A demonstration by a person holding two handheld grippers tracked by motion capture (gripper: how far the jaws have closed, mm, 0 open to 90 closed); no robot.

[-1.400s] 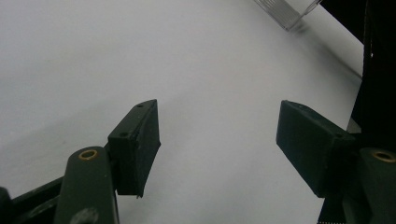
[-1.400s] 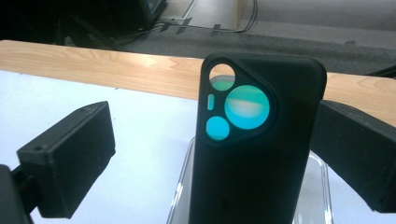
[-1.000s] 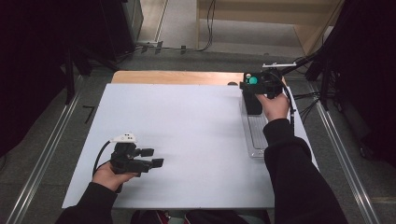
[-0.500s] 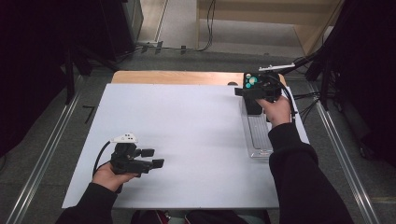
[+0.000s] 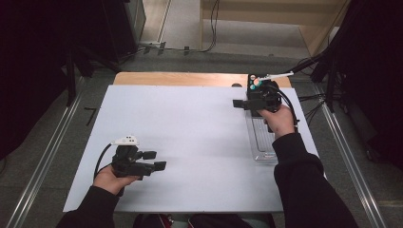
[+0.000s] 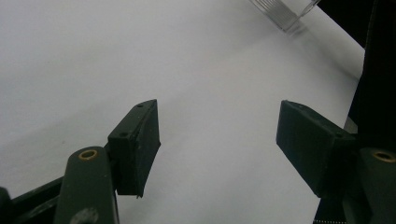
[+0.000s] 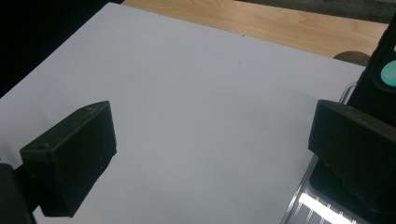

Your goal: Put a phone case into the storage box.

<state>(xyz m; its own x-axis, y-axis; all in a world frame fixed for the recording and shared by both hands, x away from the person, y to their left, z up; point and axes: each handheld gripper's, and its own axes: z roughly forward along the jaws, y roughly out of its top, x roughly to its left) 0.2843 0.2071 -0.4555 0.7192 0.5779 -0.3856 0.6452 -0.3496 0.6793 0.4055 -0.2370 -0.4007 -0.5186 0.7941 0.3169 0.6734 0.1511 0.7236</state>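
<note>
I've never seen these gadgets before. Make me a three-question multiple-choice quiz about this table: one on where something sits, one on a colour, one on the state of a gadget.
1. Where does the clear plastic tray lie on the white board?
A. along its right edge
B. at its centre
C. at its near left corner

2. What colour is the strip of tabletop beyond the board's far edge?
A. blue
B. light wood
C. red

3. How do the jaws of the left gripper stand?
A. clamped on a cup
C. shut tight, empty
B. wide apart, empty

Answers: 1 A, the high view shows the tray along the right edge, under the right gripper. 2 B, a pale wooden band shows behind the board. 3 B, the left gripper view shows bare board between the two pads.
</note>
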